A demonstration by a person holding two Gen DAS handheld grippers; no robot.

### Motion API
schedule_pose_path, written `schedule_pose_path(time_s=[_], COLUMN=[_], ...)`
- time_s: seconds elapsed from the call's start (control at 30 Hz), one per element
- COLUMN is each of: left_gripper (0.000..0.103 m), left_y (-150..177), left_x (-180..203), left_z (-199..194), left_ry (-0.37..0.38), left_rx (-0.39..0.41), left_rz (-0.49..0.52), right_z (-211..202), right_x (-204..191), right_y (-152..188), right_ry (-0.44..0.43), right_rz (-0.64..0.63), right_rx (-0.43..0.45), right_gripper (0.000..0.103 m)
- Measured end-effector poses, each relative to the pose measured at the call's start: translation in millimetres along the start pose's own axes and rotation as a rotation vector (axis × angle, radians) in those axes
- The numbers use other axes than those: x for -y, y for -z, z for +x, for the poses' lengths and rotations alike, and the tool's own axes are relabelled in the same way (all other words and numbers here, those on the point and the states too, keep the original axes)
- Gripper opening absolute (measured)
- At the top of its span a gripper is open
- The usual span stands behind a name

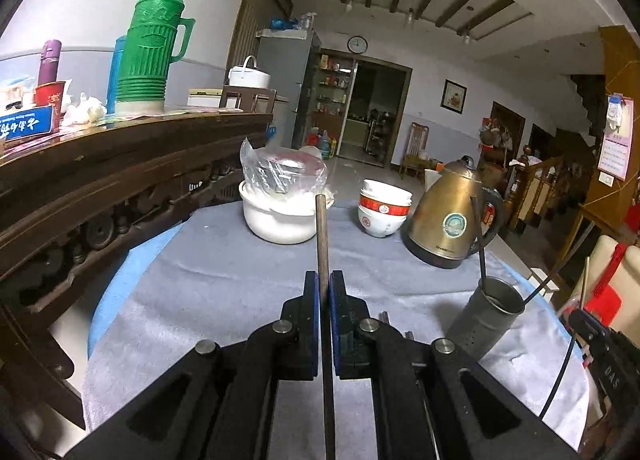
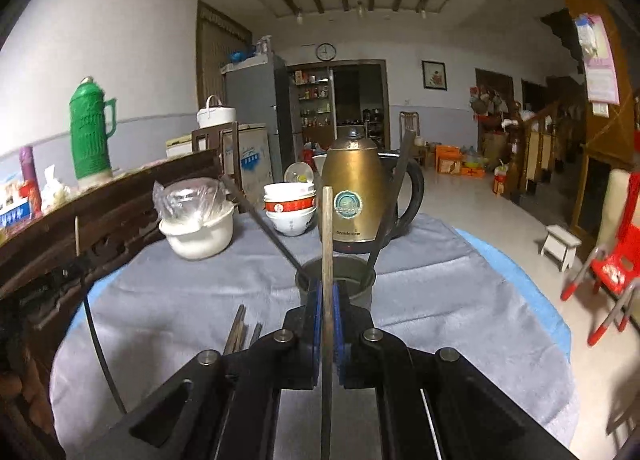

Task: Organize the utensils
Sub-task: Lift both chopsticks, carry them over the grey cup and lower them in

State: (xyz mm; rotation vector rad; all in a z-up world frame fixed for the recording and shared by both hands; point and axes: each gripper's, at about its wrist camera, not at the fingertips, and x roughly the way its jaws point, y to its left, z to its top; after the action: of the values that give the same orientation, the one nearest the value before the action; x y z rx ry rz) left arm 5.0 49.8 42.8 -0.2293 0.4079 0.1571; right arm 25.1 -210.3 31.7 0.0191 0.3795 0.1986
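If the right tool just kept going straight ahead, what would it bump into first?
Most likely the metal cup right in front of the right tool, which holds a chopstick. The kettle stands behind the cup. Depth is hard to judge here.

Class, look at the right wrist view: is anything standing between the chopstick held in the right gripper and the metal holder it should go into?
Nothing visible blocks it. The chopstick in the right gripper rises just before the metal holder, whose mouth is open apart from two dark utensils leaning inside.

1. A pale chopstick [image 2: 327, 260] is clamped upright in the right gripper [image 2: 327, 292].
2. Just beyond it, a metal holder [image 2: 366, 284] containing two dark chopsticks [image 2: 264, 222] is seen.
3. Behind the holder, a brass kettle [image 2: 354, 196] is placed; left of the holder, loose chopsticks [image 2: 240, 328] are laid on the grey cloth [image 2: 180, 300].
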Motion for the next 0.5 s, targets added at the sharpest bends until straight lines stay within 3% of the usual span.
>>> schedule_pose_path(time_s=[0.5], left_gripper=[0.006], left_y=[15.5], left_x=[1.8], left_z=[-74.6], left_ry=[0.024], left_rx=[0.058], left_rz=[0.026], right_z=[-73.7], right_x=[5.8], right_y=[14.2], right_ry=[-0.031], right_rz=[-0.019], right_rx=[0.020], right_gripper=[0.006])
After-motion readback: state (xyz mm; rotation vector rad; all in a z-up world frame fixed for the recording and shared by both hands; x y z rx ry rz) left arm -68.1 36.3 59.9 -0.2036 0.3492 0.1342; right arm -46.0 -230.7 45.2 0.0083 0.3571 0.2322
